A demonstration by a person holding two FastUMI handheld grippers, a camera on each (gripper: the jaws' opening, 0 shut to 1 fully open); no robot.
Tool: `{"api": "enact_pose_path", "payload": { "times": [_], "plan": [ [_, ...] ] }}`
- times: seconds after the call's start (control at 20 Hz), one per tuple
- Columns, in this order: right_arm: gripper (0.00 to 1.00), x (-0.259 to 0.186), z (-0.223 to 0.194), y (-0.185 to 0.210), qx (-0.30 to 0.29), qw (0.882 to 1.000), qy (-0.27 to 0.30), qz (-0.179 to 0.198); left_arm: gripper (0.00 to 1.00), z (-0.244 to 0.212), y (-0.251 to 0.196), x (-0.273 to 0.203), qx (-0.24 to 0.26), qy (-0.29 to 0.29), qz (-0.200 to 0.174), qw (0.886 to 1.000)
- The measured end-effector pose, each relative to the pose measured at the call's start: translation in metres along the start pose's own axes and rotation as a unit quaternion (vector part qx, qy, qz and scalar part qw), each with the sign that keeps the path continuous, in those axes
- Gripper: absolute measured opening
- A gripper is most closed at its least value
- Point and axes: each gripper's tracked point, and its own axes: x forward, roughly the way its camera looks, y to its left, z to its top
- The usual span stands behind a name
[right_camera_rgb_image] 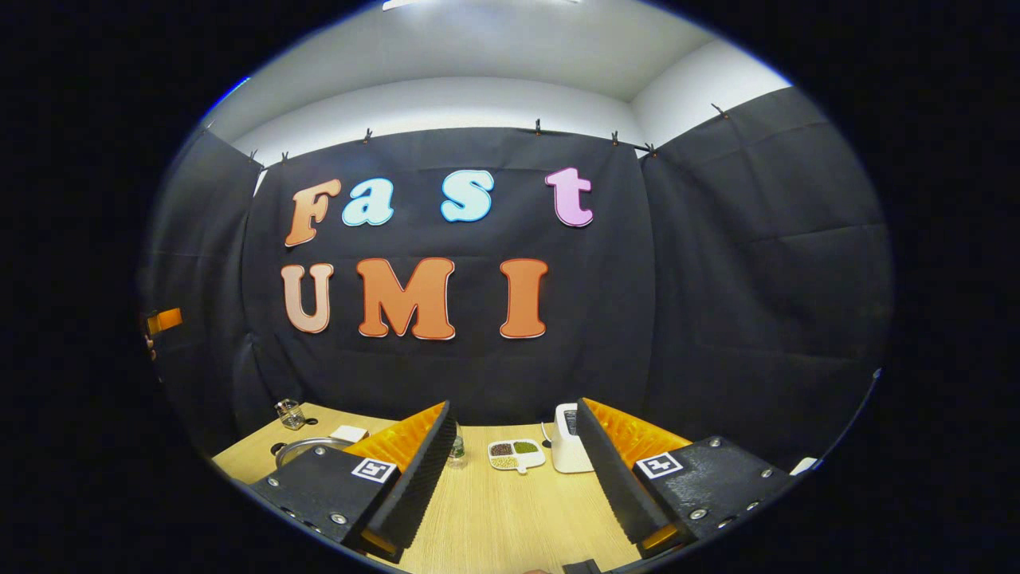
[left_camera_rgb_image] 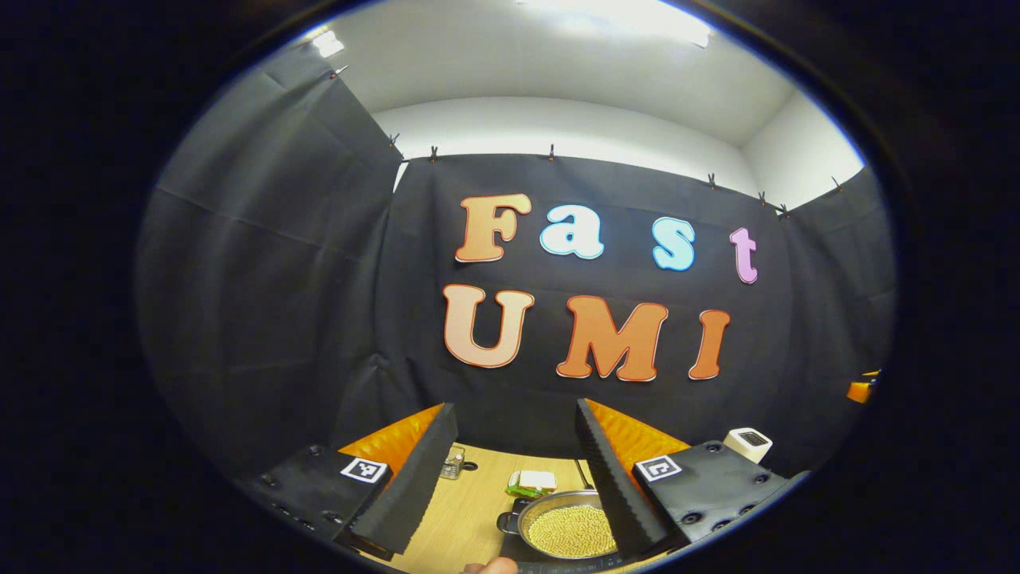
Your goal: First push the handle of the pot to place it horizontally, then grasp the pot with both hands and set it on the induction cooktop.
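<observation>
Looking through the left gripper view, the pot [left_camera_rgb_image: 570,528] sits on the dark induction cooktop [left_camera_rgb_image: 514,552] near the front edge of the wooden table [left_camera_rgb_image: 470,510], and it's full of small yellowish beads. One stubby dark handle [left_camera_rgb_image: 508,523] pokes out of the pot's left side. The left gripper [left_camera_rgb_image: 510,478] is up above the table with its fingers spread wide and nothing between them; the right finger [left_camera_rgb_image: 610,478] cuts across the pot's right side in the picture, but I can't tell if it's touching. Behind the pot there's a green and white packet [left_camera_rgb_image: 532,481], and further left a small glass jar [left_camera_rgb_image: 453,462]. A white appliance [left_camera_rgb_image: 747,443] peeks out past the right finger, toward the table's right end.

The right gripper view gives a different slice of the same table. Here just the pot's rim [right_camera_rgb_image: 307,446] shows at the far left, tucked behind that gripper's left finger [right_camera_rgb_image: 414,478]. The right gripper [right_camera_rgb_image: 514,470] is released too, fingers wide apart, gripping nothing. Between them, toward the back edge, sits a white divided dish [right_camera_rgb_image: 516,454] with different coloured grains in its compartments, just beside the white appliance [right_camera_rgb_image: 567,438]. A glass jar [right_camera_rgb_image: 291,414] stands near the back left corner, a flat white thing [right_camera_rgb_image: 349,434] sits near the pot, and another small glass [right_camera_rgb_image: 456,446] is right by the left finger.
</observation>
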Motion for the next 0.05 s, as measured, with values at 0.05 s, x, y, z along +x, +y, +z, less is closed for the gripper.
{"api": "enact_pose_path", "payload": {
  "times": [0.05],
  "plan": [
    [0.94, -0.0004, -0.0027, 0.0007, 0.004, 1.000, 0.003, 0.004, 0.99, -0.0009, 0.0010, 0.0004, 0.000, 0.000, 0.003, 1.000]
  ]
}}
